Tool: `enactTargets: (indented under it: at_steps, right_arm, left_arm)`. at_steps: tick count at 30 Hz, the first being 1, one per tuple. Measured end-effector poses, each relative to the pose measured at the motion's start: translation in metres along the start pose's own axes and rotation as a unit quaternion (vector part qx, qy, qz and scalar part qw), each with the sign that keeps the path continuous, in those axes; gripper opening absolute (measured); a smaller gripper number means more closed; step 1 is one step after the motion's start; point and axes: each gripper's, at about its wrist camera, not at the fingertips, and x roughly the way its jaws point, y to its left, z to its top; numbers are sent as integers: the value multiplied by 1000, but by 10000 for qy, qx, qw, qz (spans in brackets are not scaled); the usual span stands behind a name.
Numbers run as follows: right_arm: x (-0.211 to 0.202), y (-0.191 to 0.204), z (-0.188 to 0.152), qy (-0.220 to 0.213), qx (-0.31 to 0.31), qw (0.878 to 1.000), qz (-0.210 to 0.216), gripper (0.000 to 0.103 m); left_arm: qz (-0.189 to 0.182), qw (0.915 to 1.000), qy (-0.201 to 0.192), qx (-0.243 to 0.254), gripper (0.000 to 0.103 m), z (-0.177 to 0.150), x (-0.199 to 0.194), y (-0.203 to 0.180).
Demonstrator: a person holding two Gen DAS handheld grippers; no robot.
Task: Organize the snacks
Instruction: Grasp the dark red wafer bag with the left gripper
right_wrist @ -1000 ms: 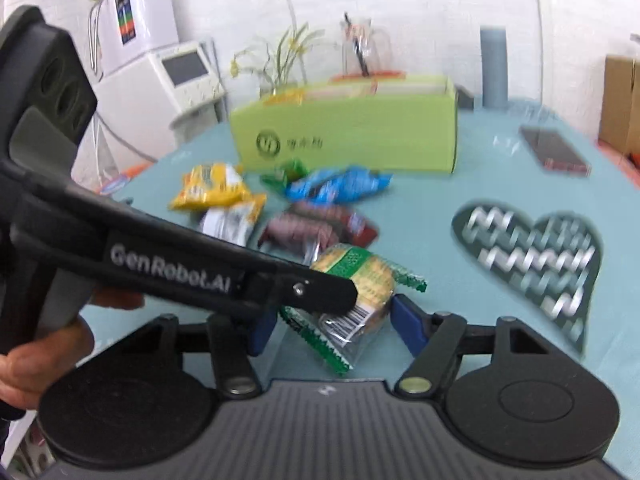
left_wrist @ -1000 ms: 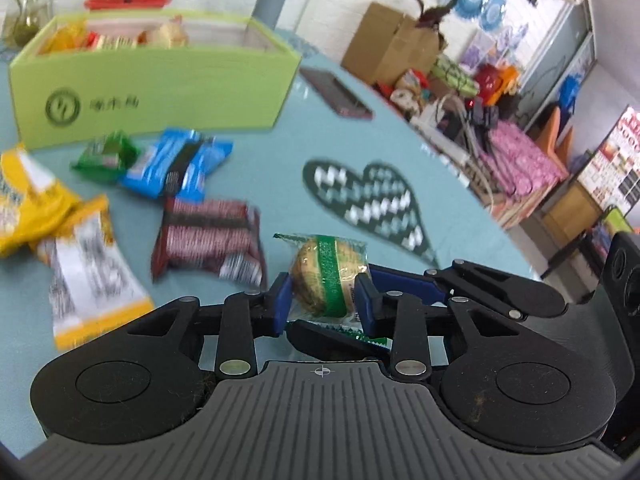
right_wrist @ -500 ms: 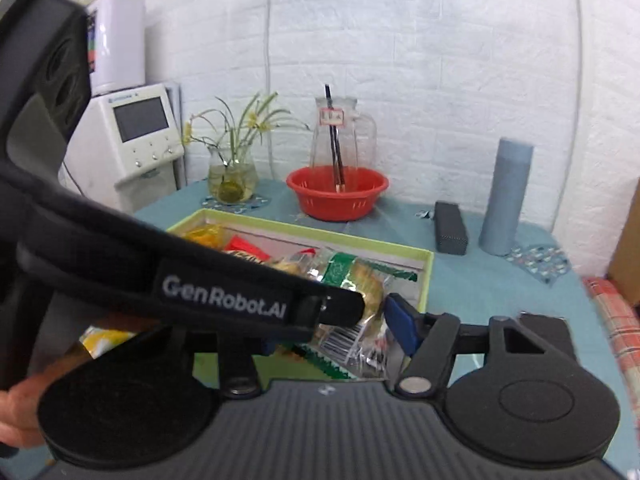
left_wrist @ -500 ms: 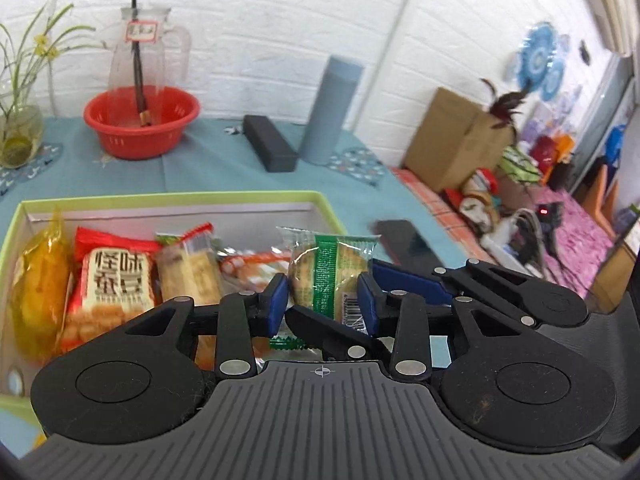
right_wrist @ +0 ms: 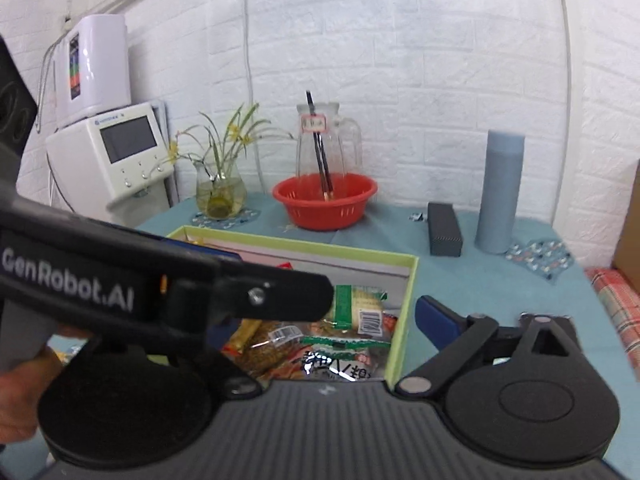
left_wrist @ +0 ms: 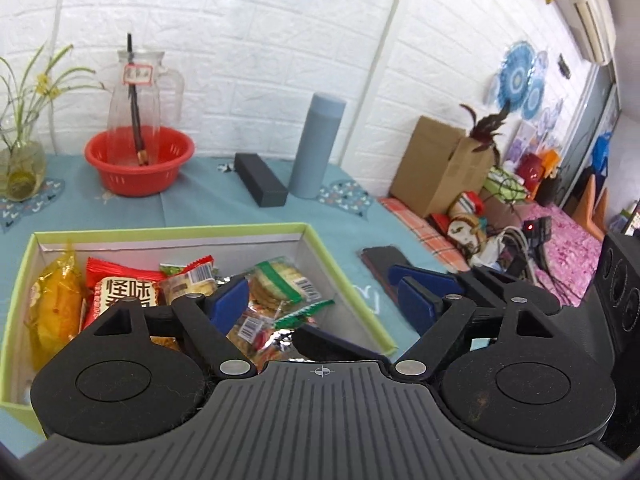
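Left wrist view: the left gripper (left_wrist: 324,300) hangs over the green box (left_wrist: 344,276) with its jaws spread, having just been opening, nothing pinched between them. The green-striped cracker pack (left_wrist: 280,284) lies just ahead of its fingers, inside the box on top of the other snacks (left_wrist: 120,292). From the right wrist view, the right gripper (right_wrist: 320,320) is also released, jaws just opened wide, the same pack (right_wrist: 356,308) below and ahead of it.

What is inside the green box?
The green box holds snack packets: a yellow one, a red one, and a green-striped biscuit pack. The grippers cover the front part.
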Motion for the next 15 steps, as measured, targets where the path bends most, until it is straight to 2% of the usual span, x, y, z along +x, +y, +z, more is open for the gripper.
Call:
enactTargets:
  at_steps: [1,4,8,11,13,15]
  right_arm:
    - [-14,3,-3,-45,-2,10000,40,102]
    - [-49,16,-19,-80,12,9999,106,102]
    - [-84,42,-60,149,113,9992,348,102]
    - [-89,68,-91,492,-120,9964,675,102]
    - [-81,86,-104,824,-449,9921,829,102]
    - [-72,103,-107,923,-866,9882,867,102]
  left_arm:
    - [-9,10000,-61,24,76,-3,-10,-4]
    - [-54,9999,-117,63,78,-18,-37,-10]
    - [33,9999,-9,135,87,-57,-69,-13]
    - [276,9993,232,42,88,-99,-84,-10]
    - [439,9979,418,-243,88,-125,-92,-2]
    - [438,9963,449,-583,87,-142,-100,7]
